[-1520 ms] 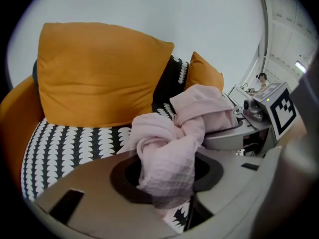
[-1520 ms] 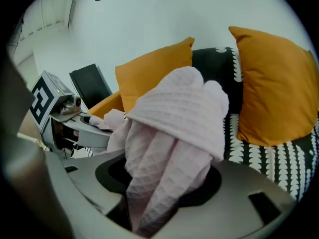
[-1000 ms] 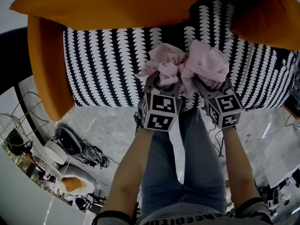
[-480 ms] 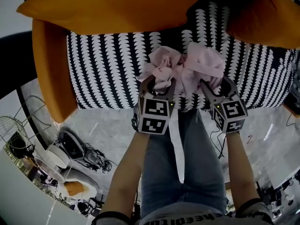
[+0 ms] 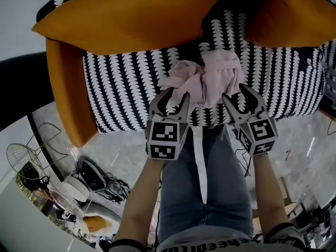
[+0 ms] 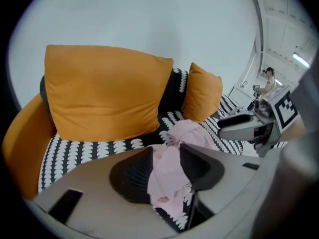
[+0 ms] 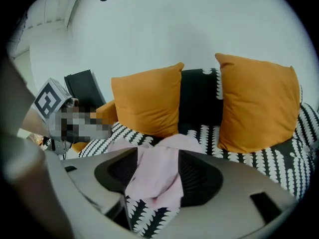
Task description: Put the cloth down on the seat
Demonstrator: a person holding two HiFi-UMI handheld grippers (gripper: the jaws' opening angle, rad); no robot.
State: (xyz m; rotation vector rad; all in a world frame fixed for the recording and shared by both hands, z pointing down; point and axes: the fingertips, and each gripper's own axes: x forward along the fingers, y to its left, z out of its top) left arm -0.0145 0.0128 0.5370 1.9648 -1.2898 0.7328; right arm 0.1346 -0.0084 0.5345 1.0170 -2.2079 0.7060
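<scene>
cloth bunched on seat | soft, light; I'd pinch a raised fold | left gripper fingers closing, cloth loose between | right gripper fingers apart

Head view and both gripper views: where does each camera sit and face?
Head view: on the person's head, looking steeply down at the seat; shows forearms, legs, left gripper, right gripper.
Left gripper view: on the left gripper, facing the seat; its closing jaws frame the cloth; right gripper at right.
Right gripper view: on the right gripper, facing the seat; its parted jaws frame the cloth.
Shared: cloth, orange cushions.
</scene>
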